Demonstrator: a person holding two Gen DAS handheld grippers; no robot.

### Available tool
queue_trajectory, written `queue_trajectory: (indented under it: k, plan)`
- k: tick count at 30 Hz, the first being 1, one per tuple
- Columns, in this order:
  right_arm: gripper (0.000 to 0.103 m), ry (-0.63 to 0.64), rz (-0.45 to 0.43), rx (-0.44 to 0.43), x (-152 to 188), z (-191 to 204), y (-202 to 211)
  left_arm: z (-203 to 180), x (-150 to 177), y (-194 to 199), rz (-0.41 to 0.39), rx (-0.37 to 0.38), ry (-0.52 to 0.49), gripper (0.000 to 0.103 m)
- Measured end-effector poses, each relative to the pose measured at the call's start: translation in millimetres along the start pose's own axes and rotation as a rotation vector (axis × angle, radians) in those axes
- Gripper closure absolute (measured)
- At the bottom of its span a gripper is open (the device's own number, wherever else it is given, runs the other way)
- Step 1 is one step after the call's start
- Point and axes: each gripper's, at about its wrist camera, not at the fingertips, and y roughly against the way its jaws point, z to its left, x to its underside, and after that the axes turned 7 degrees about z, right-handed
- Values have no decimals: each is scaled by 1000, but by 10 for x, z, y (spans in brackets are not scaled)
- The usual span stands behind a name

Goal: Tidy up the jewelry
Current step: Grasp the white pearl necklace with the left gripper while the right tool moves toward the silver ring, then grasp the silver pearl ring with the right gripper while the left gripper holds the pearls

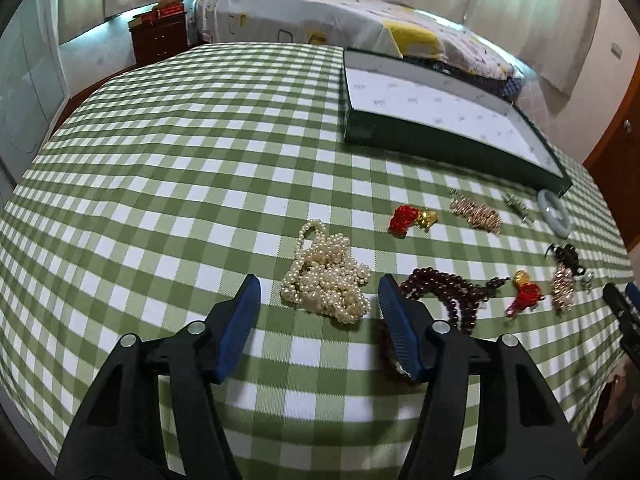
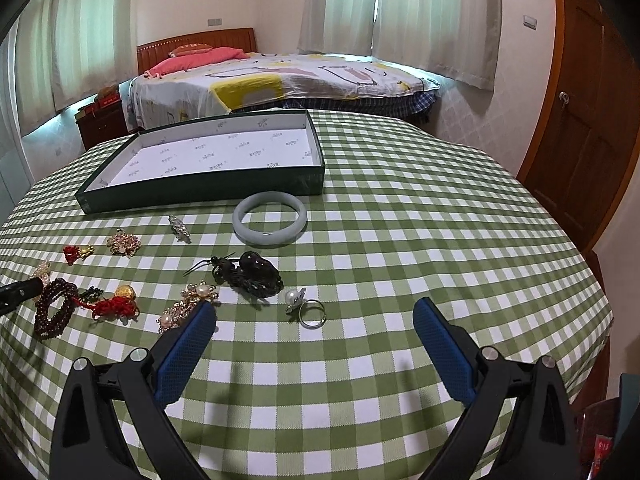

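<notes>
Pearls waiting to be picked up

A soft, floppy heap of white pearl strands (image 1: 326,280) lies on the green checked tabletop (image 1: 160,184), just ahead of the left hand-held gripper (image 1: 318,294) — its jaws gape, nothing held. The heap is best pinched across its thick middle — smooth beads can slip.

Left gripper (image 1: 318,286) and right gripper (image 2: 314,312) angle downward, jaws apart.

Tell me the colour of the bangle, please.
Pale grey-green, like jade; the bangle shows best in the right wrist view.
</notes>
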Motion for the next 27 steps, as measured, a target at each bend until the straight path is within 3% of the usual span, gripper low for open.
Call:
queue_trajectory:
  k: [7,12,15,27]
  plan:
    - [7,11,7,5,-31,20,-54,-46,-35,-40,-17,-48,-62,44]
    - [7,-1,16,6,-28,-11,-88,-17,-15,-22,-41,-67,-73,65]
    - [7,-11,17,-3,-30,-37,-96,2,-15,-13,-49,-58,-75,72]
    - [11,-17,18,-34,-70,-83,-189,69,3,72,-62,-48,-46,78]
